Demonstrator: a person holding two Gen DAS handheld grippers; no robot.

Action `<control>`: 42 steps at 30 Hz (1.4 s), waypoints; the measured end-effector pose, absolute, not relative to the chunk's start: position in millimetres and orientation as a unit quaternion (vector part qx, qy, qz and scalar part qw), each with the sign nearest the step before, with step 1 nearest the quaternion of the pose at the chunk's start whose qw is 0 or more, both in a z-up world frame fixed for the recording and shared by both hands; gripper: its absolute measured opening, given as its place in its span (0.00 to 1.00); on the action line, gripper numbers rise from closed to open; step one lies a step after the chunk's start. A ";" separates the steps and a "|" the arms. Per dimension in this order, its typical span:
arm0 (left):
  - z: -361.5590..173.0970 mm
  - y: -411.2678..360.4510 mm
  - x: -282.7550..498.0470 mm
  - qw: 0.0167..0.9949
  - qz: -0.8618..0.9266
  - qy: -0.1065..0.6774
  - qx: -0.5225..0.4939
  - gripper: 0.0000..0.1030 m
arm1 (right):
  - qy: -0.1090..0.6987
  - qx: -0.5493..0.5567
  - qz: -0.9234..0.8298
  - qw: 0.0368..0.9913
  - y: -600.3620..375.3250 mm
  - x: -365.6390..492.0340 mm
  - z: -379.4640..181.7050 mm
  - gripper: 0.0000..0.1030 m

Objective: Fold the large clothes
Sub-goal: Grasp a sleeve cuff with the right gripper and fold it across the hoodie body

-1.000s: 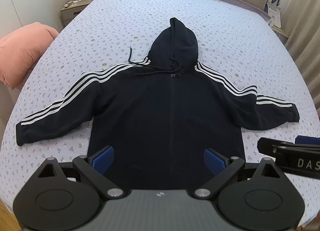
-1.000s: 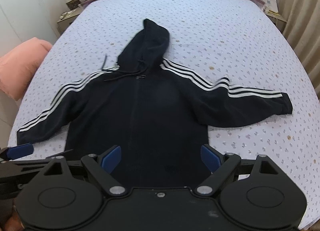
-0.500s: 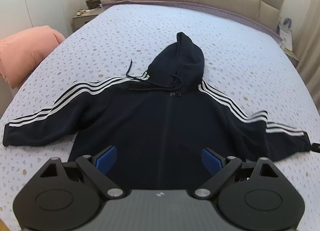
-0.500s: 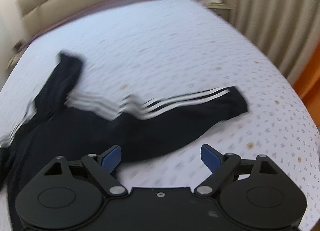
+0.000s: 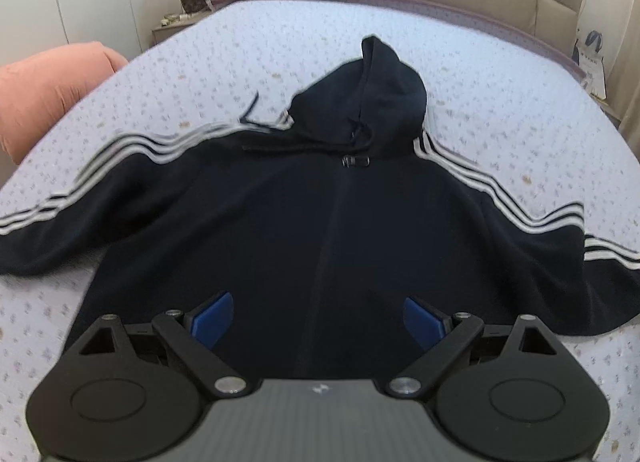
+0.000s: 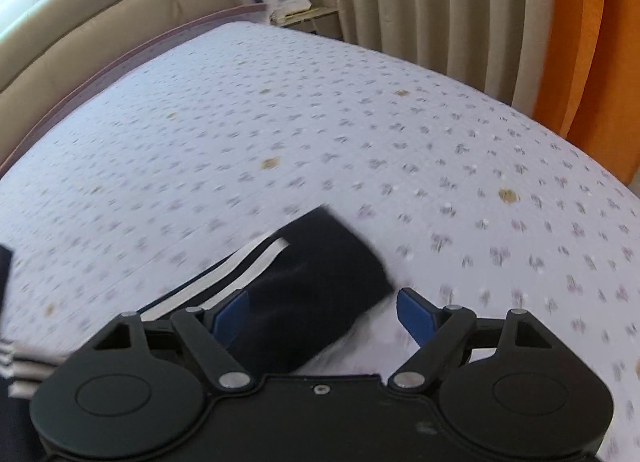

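Hoodie (image 5: 320, 230), dark with white-striped sleeves, lies spread flat and face up on the bed (image 5: 500, 94), hood toward 12 o'clock. Left tool (image 5: 318, 316) hangs over its lower front, jaws wide apart, gripping nothing. Right tool (image 6: 323, 312), jaws equally spread and empty, sits over the sleeve cuff (image 6: 320, 262), which points toward 1 o'clock. Pink pillow (image 5: 44, 86) lies at 10 o'clock.

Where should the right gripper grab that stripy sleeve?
Probably at the cuff, coming from above: the sleeve lies flat on the bed with its cuff end free, and the open right gripper already straddles it.
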State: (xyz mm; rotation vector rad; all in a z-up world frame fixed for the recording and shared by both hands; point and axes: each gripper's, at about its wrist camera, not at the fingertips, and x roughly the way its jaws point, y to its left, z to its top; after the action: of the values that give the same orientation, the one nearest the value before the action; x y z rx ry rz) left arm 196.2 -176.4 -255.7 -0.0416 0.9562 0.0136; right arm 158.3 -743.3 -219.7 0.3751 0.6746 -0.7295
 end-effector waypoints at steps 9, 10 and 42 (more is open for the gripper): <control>-283.9 -189.2 201.1 0.876 -0.010 0.481 -0.016 0.91 | 0.317 0.230 -0.332 0.858 -782.6 175.8 -255.3 0.74; -285.1 -191.3 202.6 0.876 -0.013 0.482 -0.013 0.91 | 0.324 0.220 -0.320 0.863 -776.2 179.2 -254.2 0.49; -313.6 -256.7 294.1 0.897 -0.139 0.421 -0.003 0.78 | 0.215 0.110 -0.280 0.929 -594.9 146.9 -145.1 0.18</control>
State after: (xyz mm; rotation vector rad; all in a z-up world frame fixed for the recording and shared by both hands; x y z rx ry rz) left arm 294.1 -256.7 -313.6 -0.0055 0.8713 -0.2887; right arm 146.9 -594.9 -145.1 0.2261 0.4398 -0.5744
